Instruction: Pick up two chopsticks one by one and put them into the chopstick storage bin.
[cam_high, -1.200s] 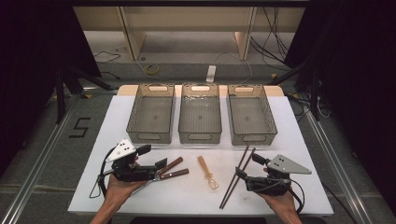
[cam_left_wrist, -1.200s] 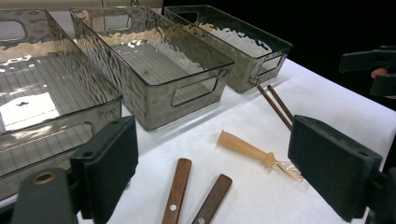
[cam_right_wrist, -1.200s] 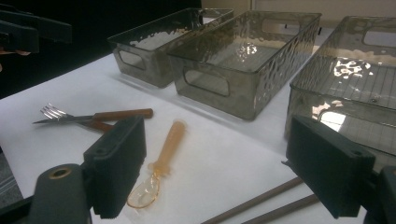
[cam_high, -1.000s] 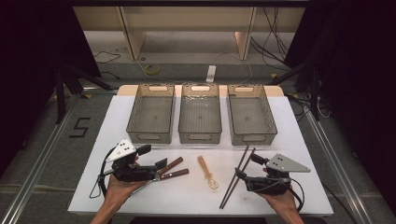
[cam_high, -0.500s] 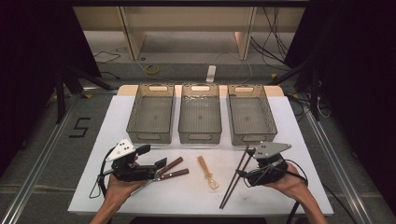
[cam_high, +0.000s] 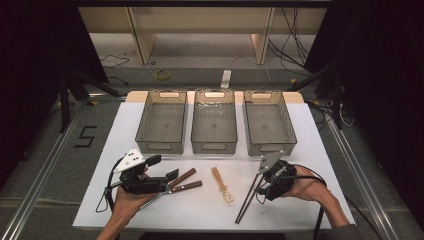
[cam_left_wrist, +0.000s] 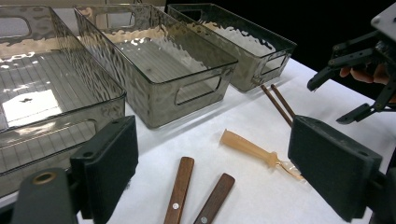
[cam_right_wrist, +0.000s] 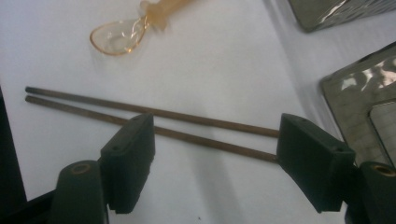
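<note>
- Chopsticks (cam_right_wrist: 154, 122): two thin, dark brown round sticks, lying side by side on the white table (cam_high: 310, 135), just in front of the right-hand bin and right of the spoon.
- Right gripper (cam_high: 264, 183): black, matte, block-shaped pads; jaws released and standing wide, having just been closing. It hangs over the chopsticks, which cross the gap between the pads in the right gripper view; no pad presses on them.
- Left gripper (cam_high: 172, 178): same build, jaws released and wide apart, nothing grasped; it rests near the two wooden handles.
- Bins (cam_high: 214, 128): three, rectangular, smoky translucent plastic with rippled walls and cut-out grips, set in a row.
- Spoon (cam_right_wrist: 122, 33): one, amber translucent plastic, flat handle, oval bowl.
- Wooden handles (cam_left_wrist: 179, 189): two, flat brown slats with metal rivets.
</note>
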